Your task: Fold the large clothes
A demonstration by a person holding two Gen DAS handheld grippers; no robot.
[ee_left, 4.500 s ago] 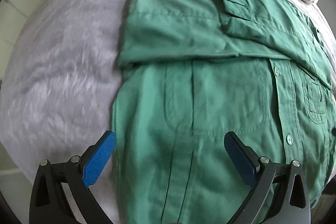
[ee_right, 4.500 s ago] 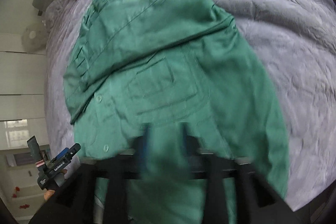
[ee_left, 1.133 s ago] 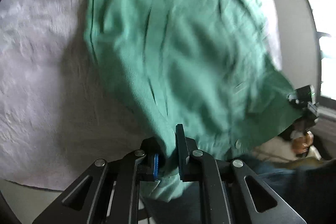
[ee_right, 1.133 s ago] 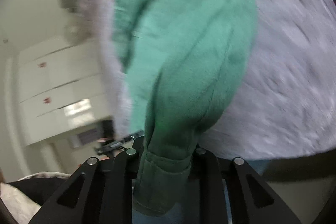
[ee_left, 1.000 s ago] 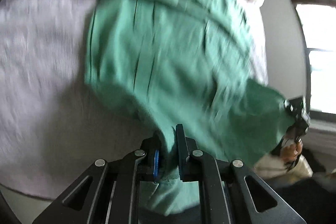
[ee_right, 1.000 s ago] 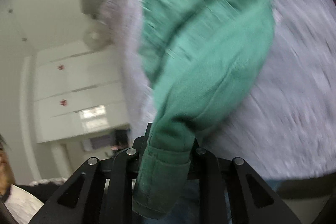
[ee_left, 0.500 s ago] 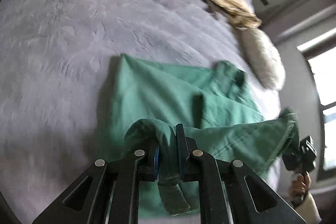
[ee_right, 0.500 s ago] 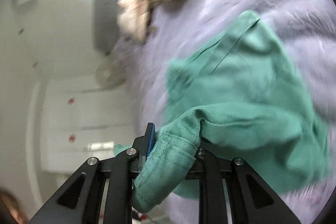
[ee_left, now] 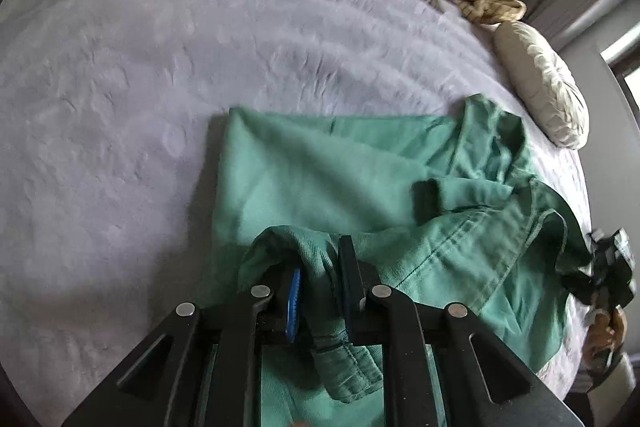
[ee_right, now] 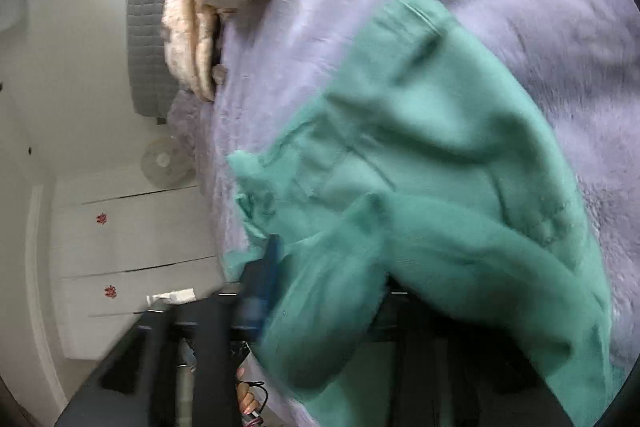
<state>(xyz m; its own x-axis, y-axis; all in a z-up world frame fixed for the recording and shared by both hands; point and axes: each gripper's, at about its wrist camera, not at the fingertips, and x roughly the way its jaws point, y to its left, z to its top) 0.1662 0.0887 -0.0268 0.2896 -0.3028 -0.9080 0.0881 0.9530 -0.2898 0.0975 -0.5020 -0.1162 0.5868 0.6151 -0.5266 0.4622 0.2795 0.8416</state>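
Fold step: green shirt (ee_left: 320, 179) hem laid over on bed (ee_left: 120, 87). Left gripper (ee_left: 318, 291) jaws opening, hem between. Right gripper (ee_right: 320, 291) jaws opening wide, cloth slipping out. Next, I think: pull both back, smooth shirt.

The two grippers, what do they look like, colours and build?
Left gripper: black plastic frame with triangular cut-outs, round silver screw heads, and a ridged blue pad lining one finger. Right gripper: the same black frame with a blue-padded finger, blurred and partly hidden here. No cables or markings are visible.
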